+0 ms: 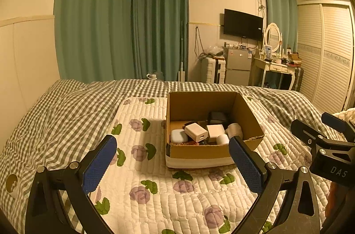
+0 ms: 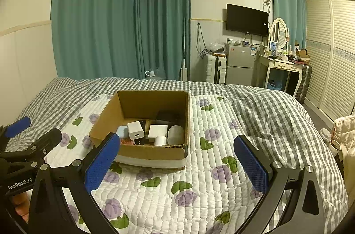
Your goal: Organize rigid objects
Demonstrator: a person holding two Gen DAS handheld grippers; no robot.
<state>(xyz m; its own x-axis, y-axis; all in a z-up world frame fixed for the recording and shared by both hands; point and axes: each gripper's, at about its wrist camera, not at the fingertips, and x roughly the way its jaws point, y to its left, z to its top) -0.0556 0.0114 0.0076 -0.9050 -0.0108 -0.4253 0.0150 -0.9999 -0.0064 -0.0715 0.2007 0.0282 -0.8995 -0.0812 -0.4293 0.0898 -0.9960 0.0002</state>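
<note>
An open cardboard box [image 1: 199, 152] sits on the white floral quilt [image 1: 144, 163] on the bed; it also shows in the right wrist view [image 2: 153, 152]. Inside lie several small rigid items: a white charger [image 1: 196, 131], a white cube adapter [image 1: 215, 132], a pale blue case [image 1: 178, 136], a grey cylinder [image 1: 234, 129] and a black case [image 1: 218, 117]. My left gripper [image 1: 173, 166] is open and empty, in front of the box. My right gripper [image 2: 177, 165] is open and empty, in front of the box and to its right. Each gripper shows at the edge of the other's view.
A grey checked duvet [image 1: 66, 105] covers the bed around the quilt. Beyond the bed are green curtains [image 1: 124, 23], a suitcase [image 2: 216, 69], a small fridge [image 2: 240, 64], a dressing table [image 2: 281, 65] and a wardrobe [image 2: 330, 52]. Cups [image 2: 332, 143] stand at the right bedside.
</note>
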